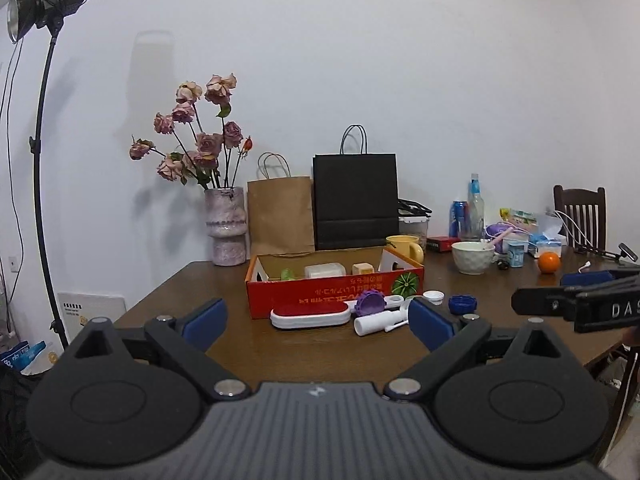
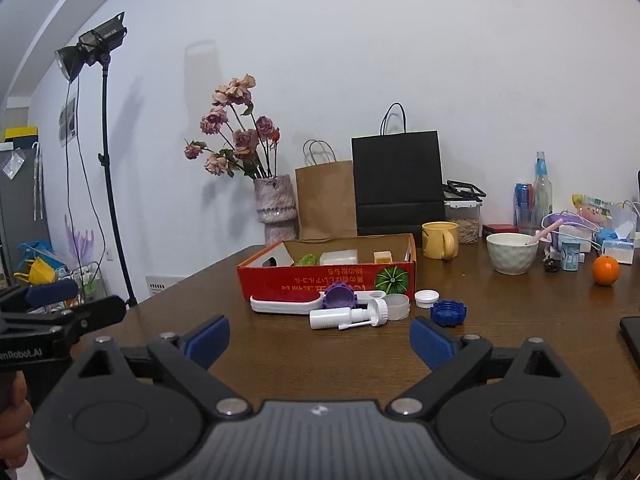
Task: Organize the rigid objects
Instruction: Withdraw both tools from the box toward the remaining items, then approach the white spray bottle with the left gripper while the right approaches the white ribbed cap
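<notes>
Left wrist view first: we see the red cardboard box (image 1: 334, 292) in the middle of the wooden table (image 1: 168, 300), already holding a green item (image 1: 287, 274), a white square container (image 1: 325, 270) and a small yellow-topped box (image 1: 363, 268). We judge those as sorted, so the job looks partly done.

Still loose on the table, just in front of the box, lie a white case with a red lid (image 1: 310, 315), a purple ridged cap (image 1: 370, 303), a white spray bottle (image 1: 380, 322), a small white cap (image 1: 434, 297) and a blue cap (image 1: 463, 304). In the right wrist view we also make out a translucent cup (image 2: 397, 306) beside the spray bottle. These six pieces seem to be what remains.

Our left gripper (image 1: 316, 322) hangs back from the pile with its blue pads spread wide and nothing between them. Our right gripper (image 2: 320, 338) is likewise wide apart and empty, near the table edge, short of the loose items.

The mug, bowl and orange further right look like background clutter, though we cannot tell whether they count
</notes>
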{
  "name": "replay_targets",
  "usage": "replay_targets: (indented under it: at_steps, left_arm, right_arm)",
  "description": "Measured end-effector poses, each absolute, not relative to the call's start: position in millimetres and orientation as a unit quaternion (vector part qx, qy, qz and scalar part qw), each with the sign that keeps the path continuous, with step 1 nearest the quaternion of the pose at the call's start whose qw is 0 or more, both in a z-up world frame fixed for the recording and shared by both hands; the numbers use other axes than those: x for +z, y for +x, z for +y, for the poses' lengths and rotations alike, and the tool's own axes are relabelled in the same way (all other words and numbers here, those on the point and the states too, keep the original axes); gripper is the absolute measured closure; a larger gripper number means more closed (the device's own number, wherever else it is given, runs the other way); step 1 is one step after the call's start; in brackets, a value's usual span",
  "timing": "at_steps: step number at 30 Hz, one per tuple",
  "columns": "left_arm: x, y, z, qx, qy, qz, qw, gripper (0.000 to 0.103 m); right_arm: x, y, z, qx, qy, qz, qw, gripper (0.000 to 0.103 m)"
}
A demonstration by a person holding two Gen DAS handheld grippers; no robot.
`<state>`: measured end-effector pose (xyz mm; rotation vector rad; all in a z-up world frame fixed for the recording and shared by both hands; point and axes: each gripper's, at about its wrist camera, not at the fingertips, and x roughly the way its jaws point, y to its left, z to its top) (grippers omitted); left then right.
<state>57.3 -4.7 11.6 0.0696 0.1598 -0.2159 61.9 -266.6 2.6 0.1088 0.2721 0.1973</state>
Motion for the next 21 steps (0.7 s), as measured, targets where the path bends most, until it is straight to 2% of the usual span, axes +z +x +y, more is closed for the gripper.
replay_targets:
  at_steps: [11,17,20,21]
  left_arm:
    - [-17,118,-23,-0.119,0.039,0.152,0.980,0.003]
    - [-27,160,-47,-0.143,0.057,0.183,0.971,0.004]
    - [-29,189,-62,-0.169,0.072,0.191,0.964,0.015]
    - [-30,199,-66,-0.176,0.076,0.193,0.962,0.020]
  right_arm:
    - [-28,108,-288,0.065,0.067,0.175,0.980,0.006]
    - [-41,147,-307,0.061,0.081,0.205,0.974,0.012]
    - [-42,172,-313,0.067,0.077,0.211,0.972,0.013]
    - [-43,181,-315,0.068,0.077,0.214,0.972,0.020]
